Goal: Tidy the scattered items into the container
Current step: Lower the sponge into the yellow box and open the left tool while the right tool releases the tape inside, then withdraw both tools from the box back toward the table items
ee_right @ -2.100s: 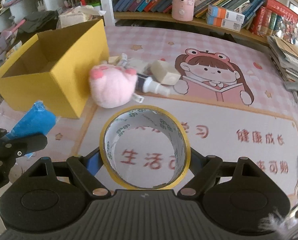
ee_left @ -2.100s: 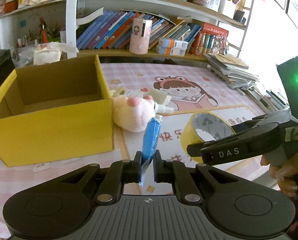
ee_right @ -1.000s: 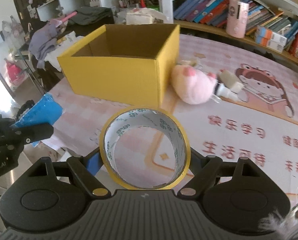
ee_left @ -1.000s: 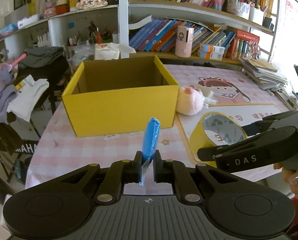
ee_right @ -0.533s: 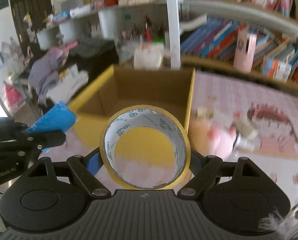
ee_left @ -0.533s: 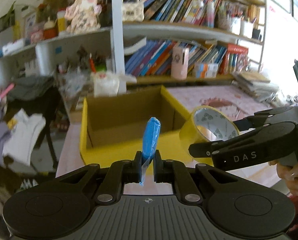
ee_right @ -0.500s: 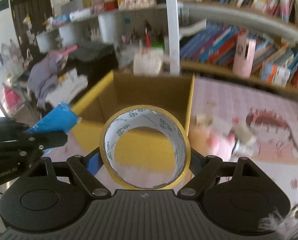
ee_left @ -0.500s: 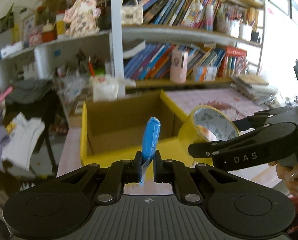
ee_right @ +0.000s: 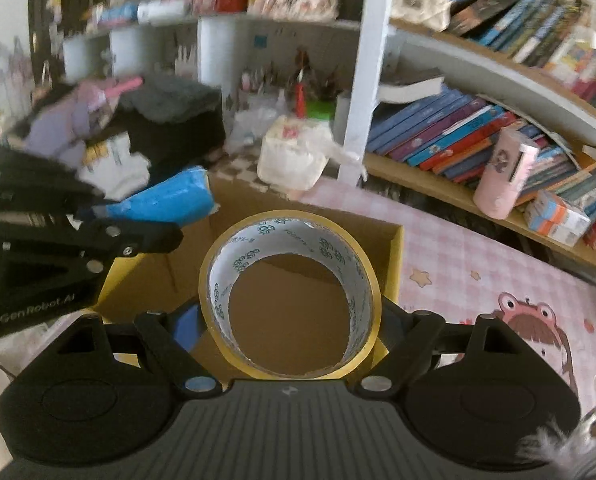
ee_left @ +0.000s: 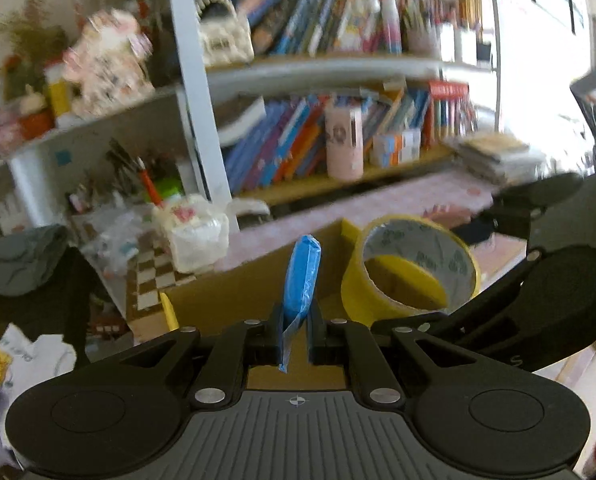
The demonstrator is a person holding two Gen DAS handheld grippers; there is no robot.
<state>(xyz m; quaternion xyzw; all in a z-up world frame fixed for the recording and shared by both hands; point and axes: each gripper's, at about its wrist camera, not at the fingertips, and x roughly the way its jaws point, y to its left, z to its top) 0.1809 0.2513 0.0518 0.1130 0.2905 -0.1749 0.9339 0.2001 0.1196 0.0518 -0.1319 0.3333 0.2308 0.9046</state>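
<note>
My left gripper [ee_left: 295, 330] is shut on a blue packet [ee_left: 301, 272], which stands upright between the fingers over the open yellow cardboard box [ee_left: 233, 292]. My right gripper [ee_right: 289, 316] is shut on a yellow tape roll [ee_right: 368, 280], held over the box [ee_right: 396, 258], whose brown inside shows through the roll's hole. In the left wrist view the tape roll [ee_left: 354, 288] and the right gripper sit just right of the blue packet. In the right wrist view the blue packet [ee_right: 169, 200] and the left gripper [ee_right: 149, 236] are at the left, above the box's near left part.
A pink checked mat [ee_right: 478, 264] with a cartoon print covers the table right of the box. Bookshelves [ee_right: 458, 128] with books and a pink tube [ee_right: 506, 172] stand behind. A white wrapped bundle [ee_right: 293, 160] sits behind the box. Clothes [ee_right: 97, 136] are piled at the left.
Both grippers have moved forward and up over the box with their items still held. The box now lies directly beneath the tape roll and the blue packet.
</note>
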